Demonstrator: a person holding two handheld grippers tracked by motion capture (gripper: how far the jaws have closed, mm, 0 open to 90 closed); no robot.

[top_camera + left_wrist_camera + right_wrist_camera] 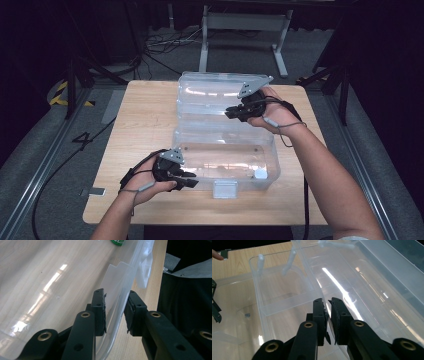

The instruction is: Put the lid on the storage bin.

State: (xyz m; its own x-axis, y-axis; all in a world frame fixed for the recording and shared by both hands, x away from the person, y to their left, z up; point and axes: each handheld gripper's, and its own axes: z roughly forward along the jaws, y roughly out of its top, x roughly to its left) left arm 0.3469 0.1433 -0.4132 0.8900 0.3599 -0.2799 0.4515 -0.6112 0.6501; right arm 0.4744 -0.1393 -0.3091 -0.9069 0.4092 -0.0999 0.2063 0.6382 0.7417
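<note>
- Nearest the camera, left gripper straddles the clear box front wall, jaws apart, likely steadying it on the tabletop.
- Behind the box, right gripper pinches its open lid, jaws clamped, probably to swing it.

- left gripper straddles the clear plastic box's rim; one jaw inside, one outside
- inner pad looks right against the wall; outer pad sits a bit off
- white latch further along; wooden table underneath
</note>
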